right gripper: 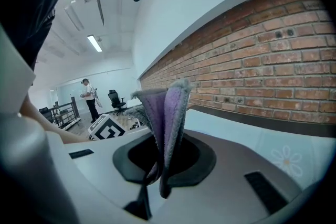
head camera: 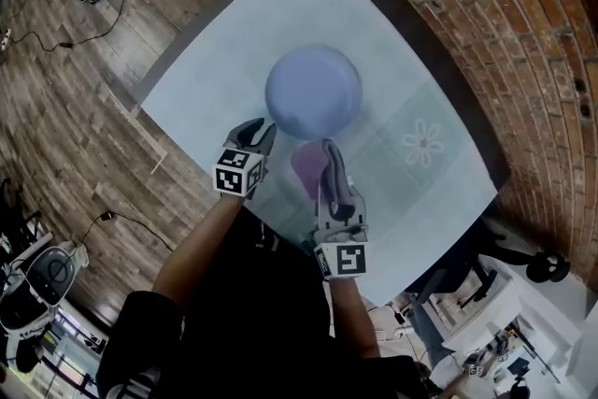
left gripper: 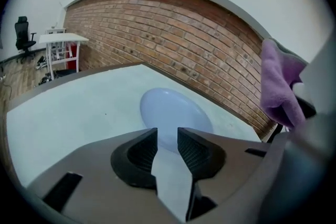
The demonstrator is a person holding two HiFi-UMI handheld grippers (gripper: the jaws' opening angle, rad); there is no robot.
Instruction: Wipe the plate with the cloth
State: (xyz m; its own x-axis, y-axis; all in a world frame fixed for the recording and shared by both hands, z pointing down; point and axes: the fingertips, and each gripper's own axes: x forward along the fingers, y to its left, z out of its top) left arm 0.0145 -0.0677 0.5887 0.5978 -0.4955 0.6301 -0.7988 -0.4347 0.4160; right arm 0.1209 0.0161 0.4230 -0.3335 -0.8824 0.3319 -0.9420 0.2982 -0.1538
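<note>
Status: wiping not yet begun, as far as we can judge. The plate [head camera: 313, 93], pale blue and round, lies alone near the middle of the table [head camera: 215, 79], which has a light blue covering with a flower print [head camera: 422, 143] to the plate's right. We cannot tell whether the plate sits rim up or rim down. We see no marks or wet patches on its surface. The right gripper [right gripper: 164, 160] is clenched on the cloth [right gripper: 169, 113], a purple fleecy piece folded double between the jaws, with its free end standing out past them. From the head view the cloth hangs just on the near side of the plate, close to its rim. The left gripper view puts it to the right of the plate and raised above it, so we read it as apart from the plate, not touching. The left gripper [left gripper: 167, 139] has its jaws a little apart with nothing between them, only table and the plate's near edge showing through the gap. It sits near the plate's near-left rim and we see no contact. Done so far: cloth secured and brought up to the plate. Left to do: bring the cloth down onto the plate and wipe it. Steadying the rim with the free left gripper may be needed, in our judgement, since nothing holds the plate in place.
</note>
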